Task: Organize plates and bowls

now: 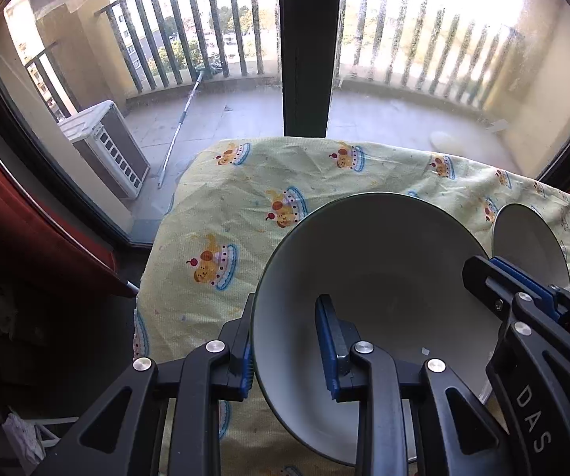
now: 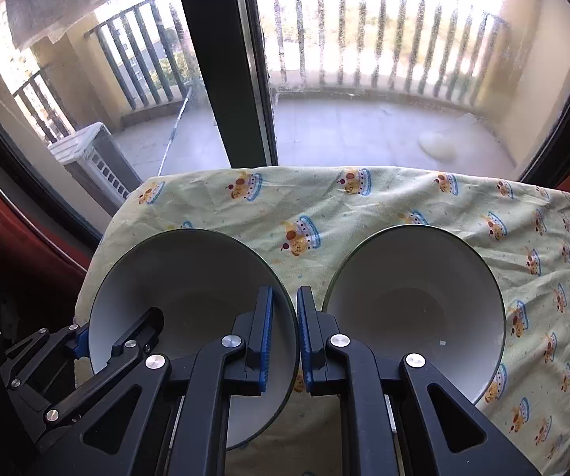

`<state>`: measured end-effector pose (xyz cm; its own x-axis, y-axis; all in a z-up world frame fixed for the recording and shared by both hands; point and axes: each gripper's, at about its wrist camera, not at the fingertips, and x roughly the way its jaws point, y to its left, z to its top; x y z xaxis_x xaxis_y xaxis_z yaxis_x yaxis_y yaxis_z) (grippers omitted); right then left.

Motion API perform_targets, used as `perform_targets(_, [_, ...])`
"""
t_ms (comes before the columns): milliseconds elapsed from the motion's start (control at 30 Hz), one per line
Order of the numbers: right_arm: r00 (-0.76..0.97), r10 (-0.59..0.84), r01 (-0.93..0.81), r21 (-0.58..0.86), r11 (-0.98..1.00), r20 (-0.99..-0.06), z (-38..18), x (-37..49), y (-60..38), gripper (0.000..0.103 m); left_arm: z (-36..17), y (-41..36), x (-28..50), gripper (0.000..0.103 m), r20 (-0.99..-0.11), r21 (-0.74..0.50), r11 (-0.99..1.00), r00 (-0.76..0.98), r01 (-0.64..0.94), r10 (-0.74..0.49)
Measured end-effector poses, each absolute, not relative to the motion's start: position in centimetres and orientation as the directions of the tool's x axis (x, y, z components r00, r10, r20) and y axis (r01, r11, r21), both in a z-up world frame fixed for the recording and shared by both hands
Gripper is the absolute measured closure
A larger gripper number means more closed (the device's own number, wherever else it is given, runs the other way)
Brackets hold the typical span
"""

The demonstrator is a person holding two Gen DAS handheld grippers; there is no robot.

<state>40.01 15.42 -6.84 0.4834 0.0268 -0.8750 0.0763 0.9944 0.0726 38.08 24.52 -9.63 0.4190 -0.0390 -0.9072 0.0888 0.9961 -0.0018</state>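
Two white bowls with dark rims stand side by side on a yellow patterned cloth. My left gripper (image 1: 286, 351) is open, its fingers astride the left rim of the left bowl (image 1: 380, 273), one finger inside and one outside; it shows in the right wrist view too (image 2: 112, 339). My right gripper (image 2: 285, 337) is nearly shut and empty, its fingers in the gap between the left bowl (image 2: 189, 277) and the right bowl (image 2: 411, 281). It shows in the left wrist view over the left bowl's right rim (image 1: 519, 293). The right bowl (image 1: 522, 238) lies beyond it.
The yellow cloth (image 2: 364, 206) covers a table that ends just before a large window with a dark frame post (image 2: 221, 71). A balcony with railings lies outside. The table's left edge drops to a dark floor area (image 1: 47, 317).
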Motion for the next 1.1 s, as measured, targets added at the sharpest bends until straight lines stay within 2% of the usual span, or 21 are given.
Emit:
perform_targets(667, [0.424, -0.016, 0.125, 0.041, 0.991, -0.906, -6.9, 30.4, 13.3, 0.088, -10.7, 22.4, 29.6, 0.077, -0.940, -0.047, 0.991, 0.330, 0.124, -0.086])
perform_targets(933, [0.415, 0.023, 0.128, 0.084, 0.988, -0.910, -8.0, 29.0, 12.4, 0.088, -10.9, 22.1, 28.6, 0.077, -0.930, -0.027, 0.992, 0.362, 0.119, -0.069])
perform_targets(1100, [0.400, 0.030, 0.138, 0.092, 0.986, -0.916, -8.7, 29.5, 12.5, 0.083, -11.5, 22.1, 28.8, 0.079, -0.937, -0.024, 0.991, 0.343, 0.130, -0.068])
